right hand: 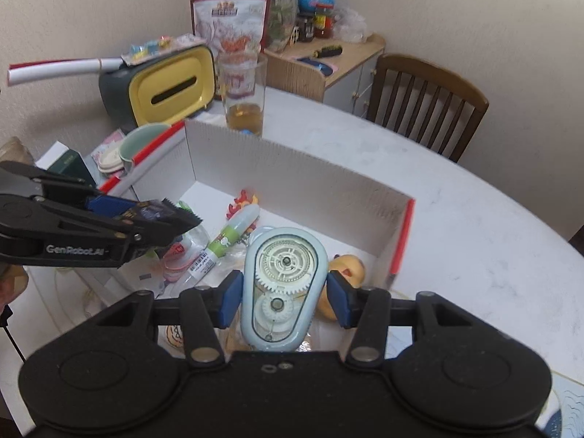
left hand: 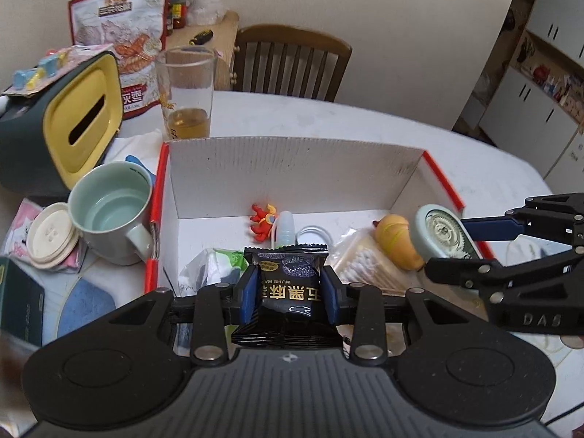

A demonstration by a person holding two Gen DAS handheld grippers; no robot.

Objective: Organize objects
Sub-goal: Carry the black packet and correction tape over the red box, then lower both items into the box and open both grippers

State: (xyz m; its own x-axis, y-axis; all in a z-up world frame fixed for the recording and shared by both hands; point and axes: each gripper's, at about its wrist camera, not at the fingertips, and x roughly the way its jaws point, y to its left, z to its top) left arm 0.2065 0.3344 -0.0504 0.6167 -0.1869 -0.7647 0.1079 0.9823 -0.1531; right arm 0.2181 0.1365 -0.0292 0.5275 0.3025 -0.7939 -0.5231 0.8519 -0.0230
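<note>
Cardboard box [left hand: 292,168] on the white desk [left hand: 365,116] is the landmark: both grippers hover over its open top. Left gripper [left hand: 288,292] has its blue fingers [left hand: 245,297] clamped on a black snack packet [left hand: 286,288], above the box's near edge. Right gripper [right hand: 284,295] has its fingers [right hand: 230,301] pressed on a pale blue gear-wheel gadget [right hand: 283,284], above a yellow duck toy [right hand: 346,273] inside the box. Beyond the box's far wall stands a glass [left hand: 188,95]; left of the box sits a green mug [left hand: 109,211]
</note>
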